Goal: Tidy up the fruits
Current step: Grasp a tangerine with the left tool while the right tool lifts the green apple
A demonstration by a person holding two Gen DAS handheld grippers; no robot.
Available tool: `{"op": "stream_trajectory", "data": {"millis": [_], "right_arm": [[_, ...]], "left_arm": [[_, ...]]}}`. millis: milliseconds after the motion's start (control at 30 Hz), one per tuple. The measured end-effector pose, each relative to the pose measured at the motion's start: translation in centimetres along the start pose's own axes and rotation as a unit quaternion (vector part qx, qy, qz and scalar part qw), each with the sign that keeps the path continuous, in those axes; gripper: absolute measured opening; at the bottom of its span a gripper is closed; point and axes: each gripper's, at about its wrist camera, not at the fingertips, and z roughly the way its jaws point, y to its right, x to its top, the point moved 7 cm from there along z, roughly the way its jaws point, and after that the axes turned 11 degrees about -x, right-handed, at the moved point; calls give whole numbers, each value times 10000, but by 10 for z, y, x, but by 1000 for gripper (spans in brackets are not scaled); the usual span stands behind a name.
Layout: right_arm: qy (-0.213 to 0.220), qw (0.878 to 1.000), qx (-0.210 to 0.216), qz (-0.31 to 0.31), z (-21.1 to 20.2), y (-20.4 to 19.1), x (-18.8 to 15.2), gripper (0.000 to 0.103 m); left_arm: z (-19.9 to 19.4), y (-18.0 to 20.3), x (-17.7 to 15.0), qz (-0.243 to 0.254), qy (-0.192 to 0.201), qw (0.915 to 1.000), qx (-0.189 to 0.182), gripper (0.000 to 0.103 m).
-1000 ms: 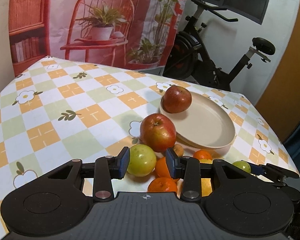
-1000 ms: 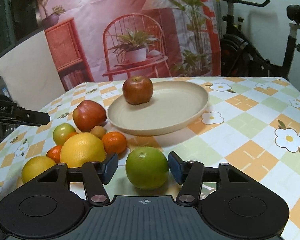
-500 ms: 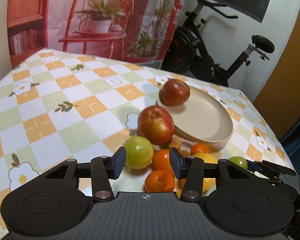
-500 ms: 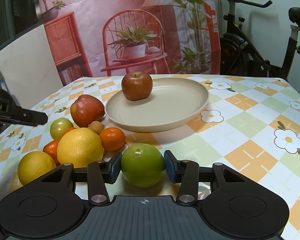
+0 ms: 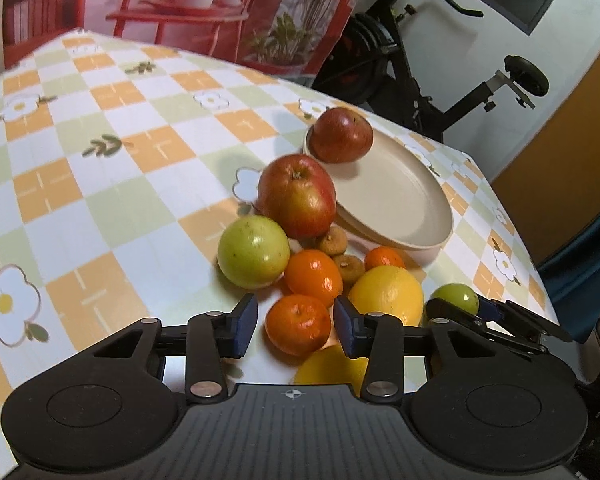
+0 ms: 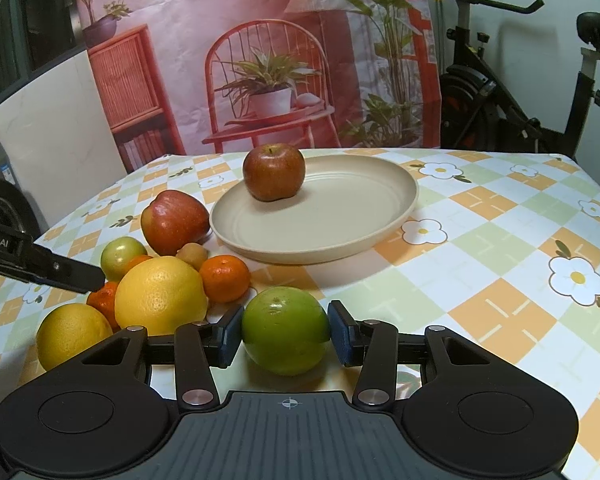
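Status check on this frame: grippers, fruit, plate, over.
Right gripper clamped on green apple. Left gripper closing around tangerine, not gripping. Plate holds one red apple. Path clear.

One apple point(image 6: 274, 172) sits on the plate point(image 6: 380, 216), far on the counter point(image 6: 500, 240). Left and nearer, another apple point(image 6: 174, 222) touches, it seems, the plate's rim.

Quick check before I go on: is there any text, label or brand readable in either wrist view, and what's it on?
"obot.AI": white print on the black left gripper, at the left edge of the right wrist view; the first letter is cut off by the frame.
A blue sticker on the grey appliance behind it: too small to read.
Nothing readable on the fruit, the plate or the tablecloth.
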Motion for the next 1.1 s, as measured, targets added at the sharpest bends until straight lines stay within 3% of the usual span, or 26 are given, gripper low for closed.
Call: {"op": "stream_trajectory", "data": {"millis": [433,1100], "right_arm": [[0,10000,-1,-3,0,0,0,42],[-14,10000,7,-7,0,-1,0,42]], "left_arm": [[18,-9,-8,-391,-273,9987,-186,44],[7,-5,-1,-90,-30,10000,17,42]]}}
